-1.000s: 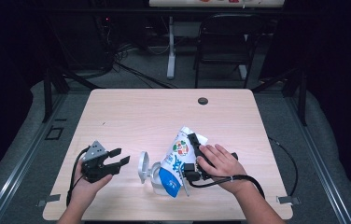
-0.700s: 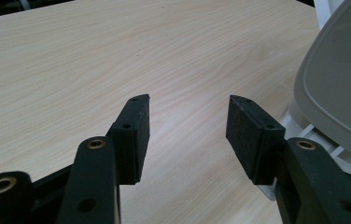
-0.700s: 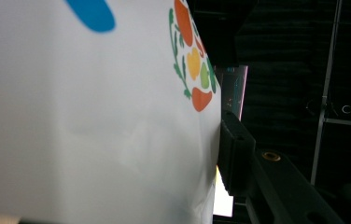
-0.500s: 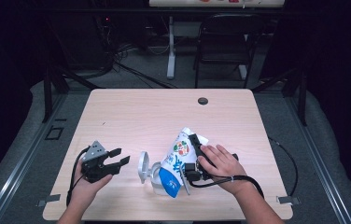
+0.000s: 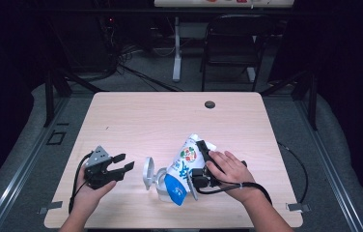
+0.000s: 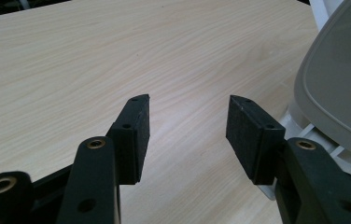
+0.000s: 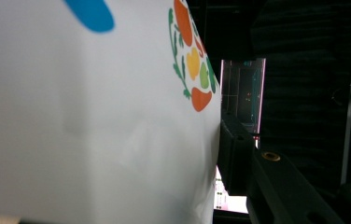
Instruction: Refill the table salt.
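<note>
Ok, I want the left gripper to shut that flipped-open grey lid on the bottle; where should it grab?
Probably the grey lid's free rim, from its left side: it stands open, facing the open left gripper, while the right gripper clamps the bottle.

**Bright table, dark room, one view too close to focus**

In the high view the light fell from above on the wooden table (image 5: 170, 121), which was bright and evenly lit, while the floor and the room behind were very dim, almost black at the sides. Shadows under the hands were short and soft. The picture was a little grainy. In the left gripper view the wood grain was sharp and a mild glare lay on it; the grey lid (image 6: 346, 79) at the edge was slightly soft. In the right gripper view the white pouch (image 7: 94, 130) stood so near that it was blurred, with a dark background and one small glowing screen (image 7: 241, 93)
</note>
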A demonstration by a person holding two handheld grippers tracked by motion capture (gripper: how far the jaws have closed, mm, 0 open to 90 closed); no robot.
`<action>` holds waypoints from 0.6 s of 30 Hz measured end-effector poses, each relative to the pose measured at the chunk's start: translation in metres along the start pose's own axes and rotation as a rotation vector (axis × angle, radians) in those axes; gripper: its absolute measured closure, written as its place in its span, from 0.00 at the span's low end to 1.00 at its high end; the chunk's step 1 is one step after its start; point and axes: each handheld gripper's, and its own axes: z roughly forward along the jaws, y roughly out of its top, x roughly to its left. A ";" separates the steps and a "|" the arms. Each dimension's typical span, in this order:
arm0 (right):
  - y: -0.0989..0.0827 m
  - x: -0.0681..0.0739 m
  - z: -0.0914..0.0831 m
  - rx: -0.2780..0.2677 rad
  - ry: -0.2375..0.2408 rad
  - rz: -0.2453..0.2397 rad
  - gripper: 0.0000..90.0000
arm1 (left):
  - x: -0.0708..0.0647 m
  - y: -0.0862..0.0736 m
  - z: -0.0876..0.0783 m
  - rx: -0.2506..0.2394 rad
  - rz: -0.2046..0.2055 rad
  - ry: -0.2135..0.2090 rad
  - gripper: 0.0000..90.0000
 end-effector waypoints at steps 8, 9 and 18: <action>-0.001 -0.001 0.001 -0.002 0.036 0.071 0.78 | 0.000 0.000 0.000 0.000 -0.001 0.000 0.56; -0.001 -0.002 0.001 0.004 0.042 0.075 0.78 | 0.000 0.000 0.000 -0.002 -0.001 0.002 0.56; -0.002 -0.003 0.002 -0.002 0.069 0.129 0.78 | 0.000 0.000 0.000 0.003 -0.001 -0.002 0.56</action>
